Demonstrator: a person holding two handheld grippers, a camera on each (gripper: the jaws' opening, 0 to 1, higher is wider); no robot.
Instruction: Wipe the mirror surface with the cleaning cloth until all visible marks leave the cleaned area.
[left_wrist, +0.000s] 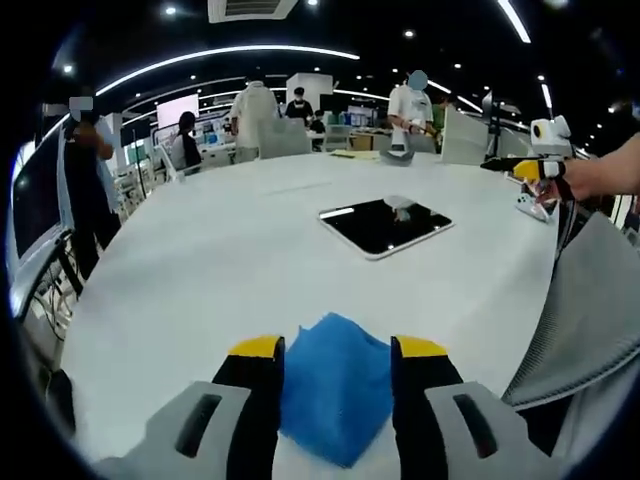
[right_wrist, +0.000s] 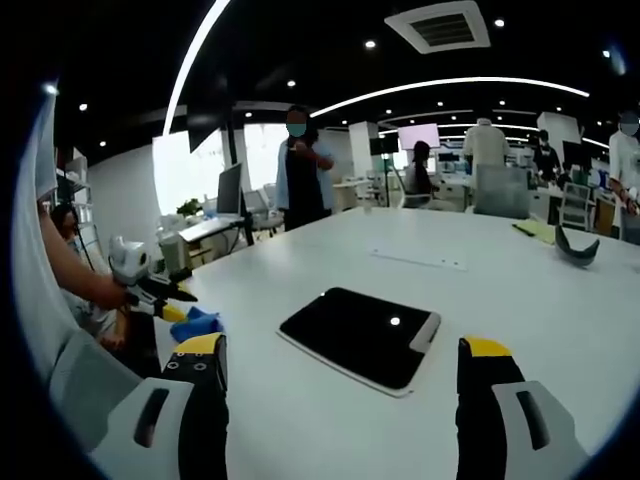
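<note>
stage: wiping not begun | left gripper (left_wrist: 338, 350) spread around blue cloth (left_wrist: 333, 395), lower centre, ungrasped | right gripper (right_wrist: 340, 358) spread, empty | mirror (right_wrist: 358, 336) mid-frame, untouched

Blue cloth (left_wrist: 335, 395), black mirror (right_wrist: 357, 336), white table (left_wrist: 220, 250).

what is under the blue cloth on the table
The blue cloth lies flat on the white table, between the open jaws of the left hand-held gripper. Only tabletop shows around it. Whatever sits directly beneath is covered. The mirror lies apart, farther away.
</note>
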